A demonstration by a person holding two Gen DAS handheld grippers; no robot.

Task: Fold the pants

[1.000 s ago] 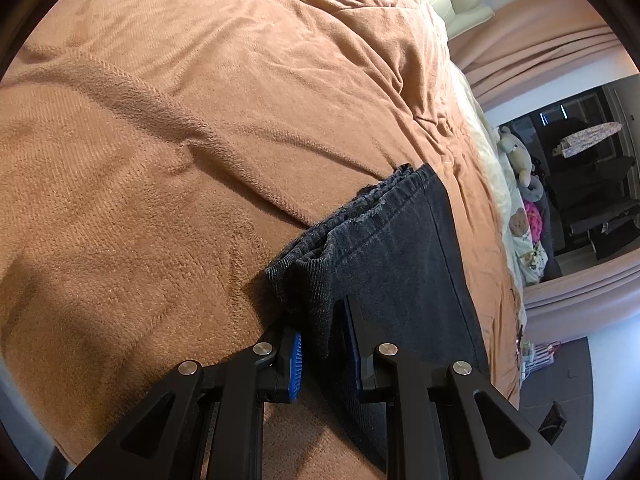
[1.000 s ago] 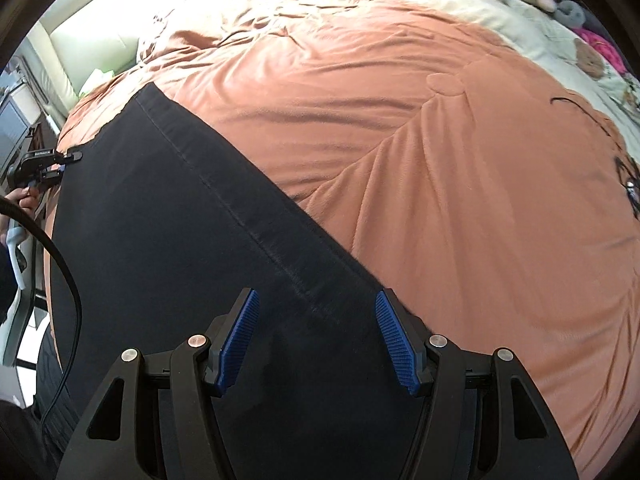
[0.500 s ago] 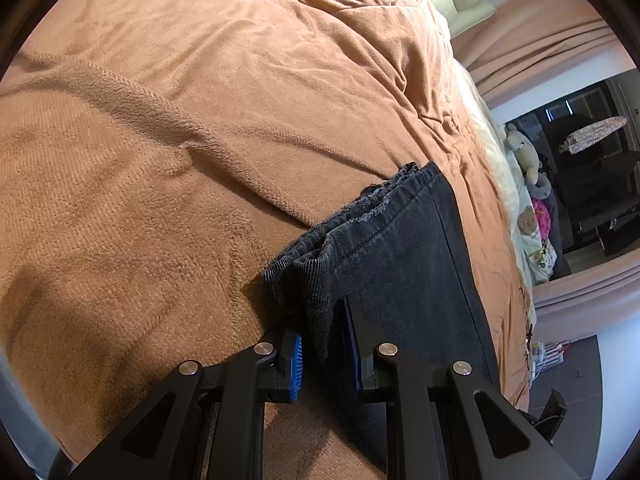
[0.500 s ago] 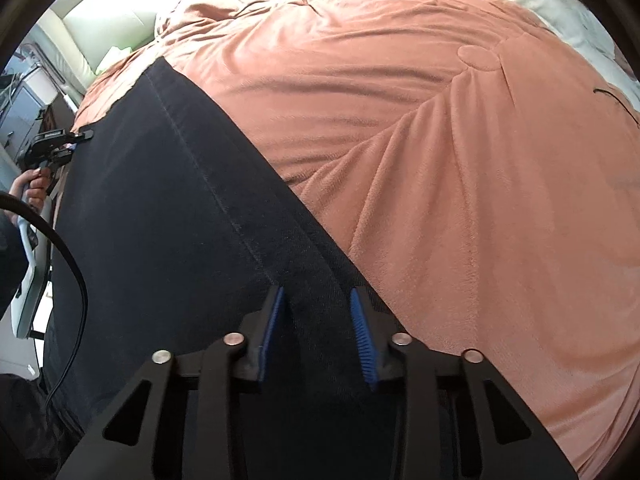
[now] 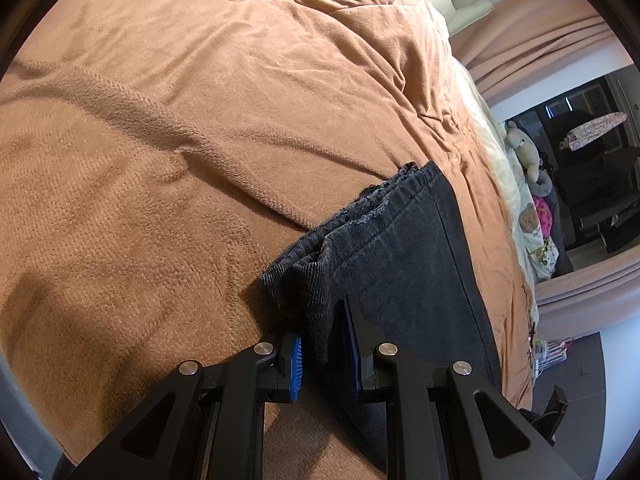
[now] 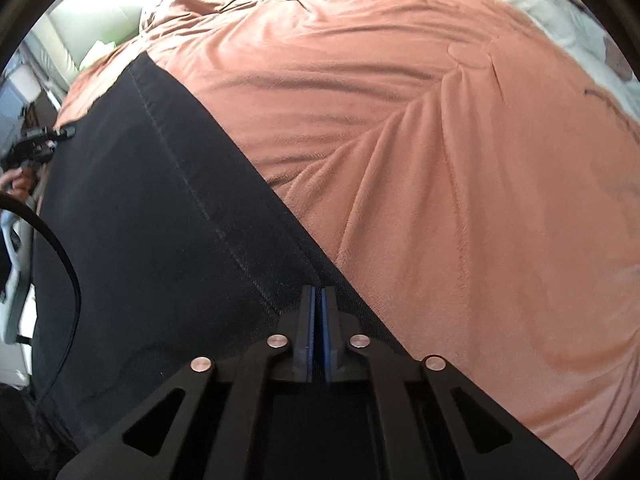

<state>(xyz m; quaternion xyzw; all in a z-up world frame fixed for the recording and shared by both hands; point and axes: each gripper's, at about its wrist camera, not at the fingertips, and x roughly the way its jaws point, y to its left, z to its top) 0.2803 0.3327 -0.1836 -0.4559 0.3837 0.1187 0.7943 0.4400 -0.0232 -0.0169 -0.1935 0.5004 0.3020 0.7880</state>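
Dark grey pants [image 5: 400, 248] lie folded lengthwise on an orange-brown blanket [image 5: 200, 140] spread over a bed. In the left wrist view, my left gripper [image 5: 320, 320] is shut on a bunched fold of fabric at the near corner of the leg ends, whose frayed hems stack up beyond it. In the right wrist view the pants [image 6: 152, 220] run as a long dark band from lower right to upper left. My right gripper [image 6: 319, 296] is shut on their long edge, next to the blanket [image 6: 440, 160], blue pads pressed together. The left gripper [image 6: 36, 144] shows far left, in a hand.
The bed's edge drops to a dark floor [image 5: 580, 360] on the right. Stuffed toys [image 5: 528, 152] sit by a pale sheet, with an ironing board [image 5: 596, 128] behind. A black cable [image 6: 68, 264] loops over the pants at the left. Pale cushions [image 5: 460, 0] lie at the bed's head.
My right gripper dropped onto the pants' long edge and its jaws closed from wide apart to shut on the fabric. The left gripper kept its hold without moving.
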